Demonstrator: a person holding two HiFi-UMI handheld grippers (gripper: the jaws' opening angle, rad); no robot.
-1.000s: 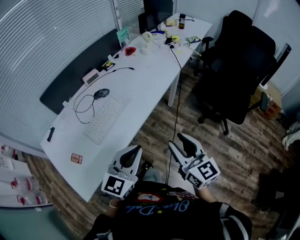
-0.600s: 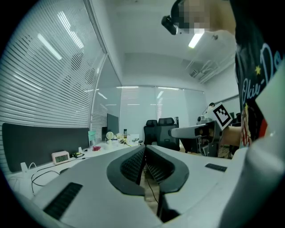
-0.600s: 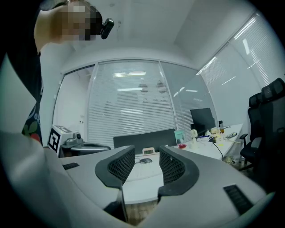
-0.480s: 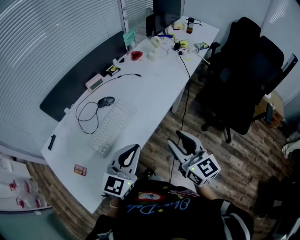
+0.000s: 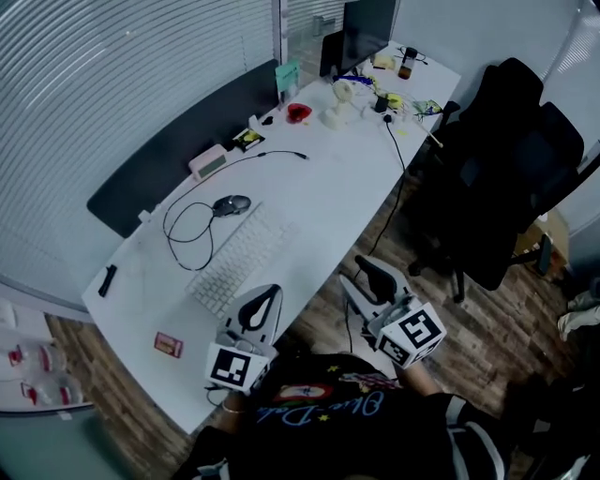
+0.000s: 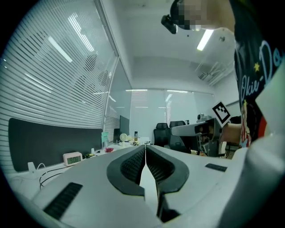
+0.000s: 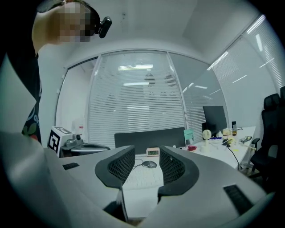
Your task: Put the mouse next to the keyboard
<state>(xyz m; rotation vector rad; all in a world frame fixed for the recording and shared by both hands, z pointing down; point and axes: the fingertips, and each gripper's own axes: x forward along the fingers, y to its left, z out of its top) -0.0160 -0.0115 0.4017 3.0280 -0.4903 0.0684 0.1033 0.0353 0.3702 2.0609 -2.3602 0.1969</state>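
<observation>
A dark corded mouse (image 5: 232, 203) lies on the white desk (image 5: 328, 187), just beyond the far end of the white keyboard (image 5: 239, 258). Both grippers hang near my body, off the desk's front edge. The left gripper (image 5: 271, 290) is shut with nothing in it; in the left gripper view its jaws (image 6: 145, 148) meet along one line. The right gripper (image 5: 355, 275) is open and empty. In the right gripper view the mouse (image 7: 150, 164) and keyboard (image 7: 141, 176) show far off through the gap of the gripper (image 7: 143, 163).
A small clock (image 5: 208, 161), a red bowl (image 5: 299, 112), a monitor (image 5: 361, 28) and clutter stand along the desk's far side. A red card (image 5: 169, 344) lies near the front corner. A cable (image 5: 398, 192) hangs off the desk. Black office chairs (image 5: 506, 178) stand at the right.
The desk has shifted right and nearer in the head view, as the person steps toward it. Both grippers keep their place by the body, jaws unchanged.
</observation>
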